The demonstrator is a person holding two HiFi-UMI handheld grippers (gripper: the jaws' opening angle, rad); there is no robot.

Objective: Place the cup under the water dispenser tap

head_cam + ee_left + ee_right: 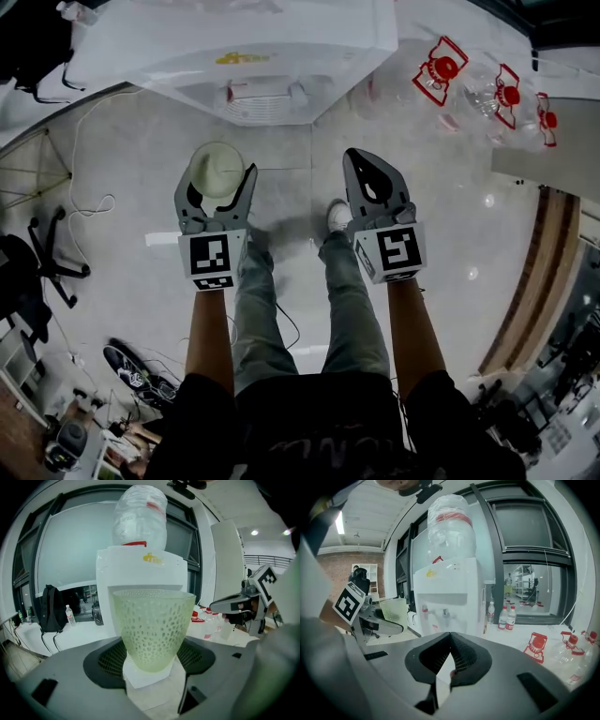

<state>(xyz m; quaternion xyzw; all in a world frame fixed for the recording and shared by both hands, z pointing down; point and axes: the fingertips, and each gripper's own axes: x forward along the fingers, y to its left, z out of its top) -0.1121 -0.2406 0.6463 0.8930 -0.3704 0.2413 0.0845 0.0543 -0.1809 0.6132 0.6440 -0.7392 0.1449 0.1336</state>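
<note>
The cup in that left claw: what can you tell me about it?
The cup is pale green, translucent, plastic by its look, with a dimpled net pattern, wider at the rim. It stands upright, apparently empty, its base clamped between the jaws of the left gripper, held in the air before the water dispenser, not yet under a tap.

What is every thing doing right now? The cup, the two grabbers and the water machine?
cup: upright, looks empty, held in the air.
left gripper: shut on the cup.
right gripper: shut, holding nothing.
water dispenser: standing ahead, not touched.
big bottle: sitting on top of the water dispenser.
taps: nothing under them yet.
</note>
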